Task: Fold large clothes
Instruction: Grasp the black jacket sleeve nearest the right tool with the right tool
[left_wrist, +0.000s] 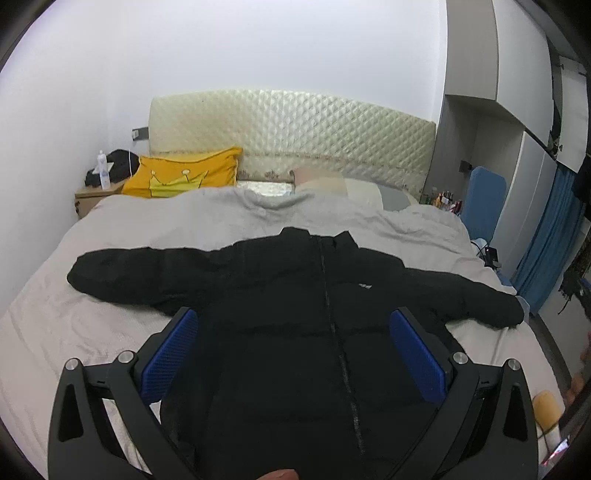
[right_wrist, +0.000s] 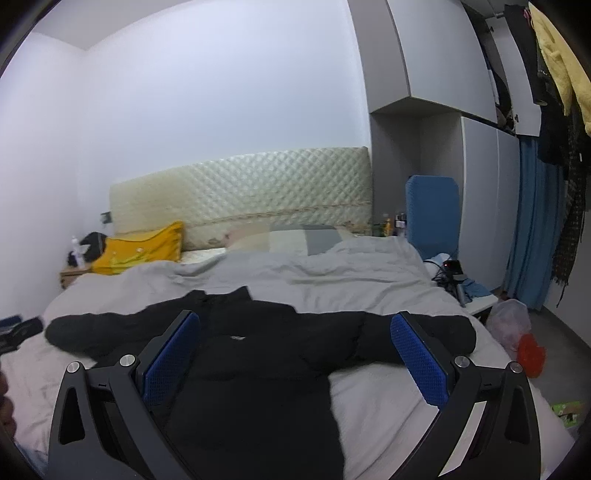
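Observation:
A black puffer jacket lies flat on the grey bed cover, front up, zip closed, both sleeves spread out sideways. It also shows in the right wrist view. My left gripper is open and empty, hovering above the jacket's lower body near the zip. My right gripper is open and empty, above the jacket's right side near its right sleeve. The blue pads touch nothing.
A yellow pillow and a quilted headboard stand at the bed's far end. A nightstand is at the far left. A blue chair, wardrobe, cables and bags line the right side.

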